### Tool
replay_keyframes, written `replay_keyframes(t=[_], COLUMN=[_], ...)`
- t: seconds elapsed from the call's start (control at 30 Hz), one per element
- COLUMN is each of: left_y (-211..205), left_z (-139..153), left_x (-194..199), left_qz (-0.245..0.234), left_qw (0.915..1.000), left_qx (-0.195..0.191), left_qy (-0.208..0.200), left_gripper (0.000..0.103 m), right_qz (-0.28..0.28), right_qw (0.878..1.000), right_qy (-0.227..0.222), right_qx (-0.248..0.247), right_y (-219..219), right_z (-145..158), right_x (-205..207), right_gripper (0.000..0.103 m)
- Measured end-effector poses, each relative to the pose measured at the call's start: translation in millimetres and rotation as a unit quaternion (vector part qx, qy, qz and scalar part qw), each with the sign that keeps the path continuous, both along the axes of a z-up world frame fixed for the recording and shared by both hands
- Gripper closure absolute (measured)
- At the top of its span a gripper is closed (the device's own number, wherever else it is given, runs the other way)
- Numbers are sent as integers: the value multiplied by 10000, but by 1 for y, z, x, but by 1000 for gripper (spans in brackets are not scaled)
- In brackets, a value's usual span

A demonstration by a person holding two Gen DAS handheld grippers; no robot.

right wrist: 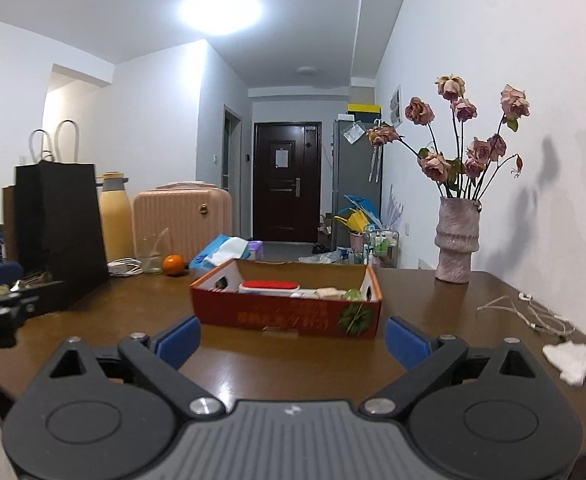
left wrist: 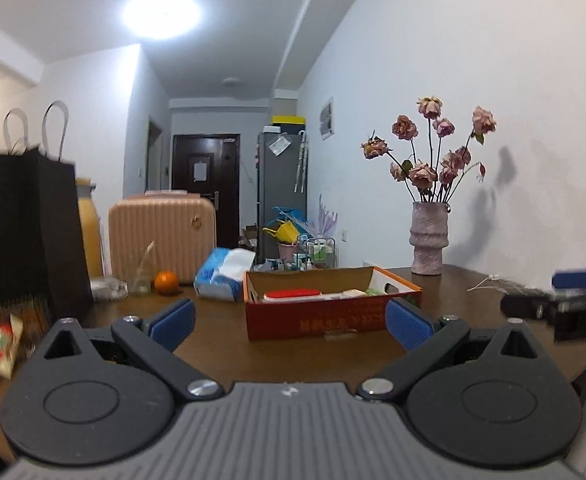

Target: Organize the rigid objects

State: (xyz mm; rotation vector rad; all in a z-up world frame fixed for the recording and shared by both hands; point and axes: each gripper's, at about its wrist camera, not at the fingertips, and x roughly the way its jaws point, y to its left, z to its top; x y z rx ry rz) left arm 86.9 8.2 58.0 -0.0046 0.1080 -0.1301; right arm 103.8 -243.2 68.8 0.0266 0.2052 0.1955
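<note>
Dark brown wooden table [right wrist: 253,364] against a white wall, hallway and dark door behind. One red-orange cardboard box [right wrist: 289,312] sits mid-table, open-topped, long axis running left to right across both views, its long printed side facing the cameras. Inside: one white container with a red lid [right wrist: 270,285] lying along the box's length toward the left end, pale items beside it, something green at the right end; exact count of contents not legible. Left gripper [left wrist: 289,322] hovers low over the table just short of the box, jaws spread wide, nothing between the blue pads. Right gripper [right wrist: 293,338] likewise, wide apart and empty, box framed between its fingers. Behind the box: one orange [right wrist: 173,264], one tissue pack [right wrist: 223,250], one glass [right wrist: 151,254], one pink suitcase [right wrist: 183,220], one yellow bottle [right wrist: 115,216], one black paper bag [right wrist: 59,220]. One vase of dried roses [right wrist: 456,240] at right rear; white earphone cable [right wrist: 533,316] and one crumpled tissue [right wrist: 571,362] near the right edge.
</note>
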Motion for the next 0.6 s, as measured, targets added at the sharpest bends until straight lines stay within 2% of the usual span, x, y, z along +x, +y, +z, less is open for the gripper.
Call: replay_keyframes(t=[0.07, 0.17, 0.23, 0.3, 0.6], left_y=[-7, -19, -20, -20, -17], left_z=[-8, -13, -15, -15, -10], left_x=[-2, 5, 2, 0, 2], left_qz=[33, -301, -312, -408, -255], left_qw=[9999, 9989, 9989, 9985, 9991], left_qx=[-106, 29, 21, -11, -66], left_qy=[120, 369, 359, 371, 345], left_gripper=[0, 0, 0, 0, 0], right_qz=[-68, -104, 17, -89, -151], right_qw=[10000, 9994, 9994, 9995, 9995], right_qy=[6, 212, 291, 259, 242], right_qx=[56, 269, 211, 142, 156], right_y=[3, 6, 7, 7, 4], right_z=[-11, -26, -30, -30, -26], right_x=[-16, -33, -39, -41, -36], right_gripper=[4, 4, 4, 4, 4])
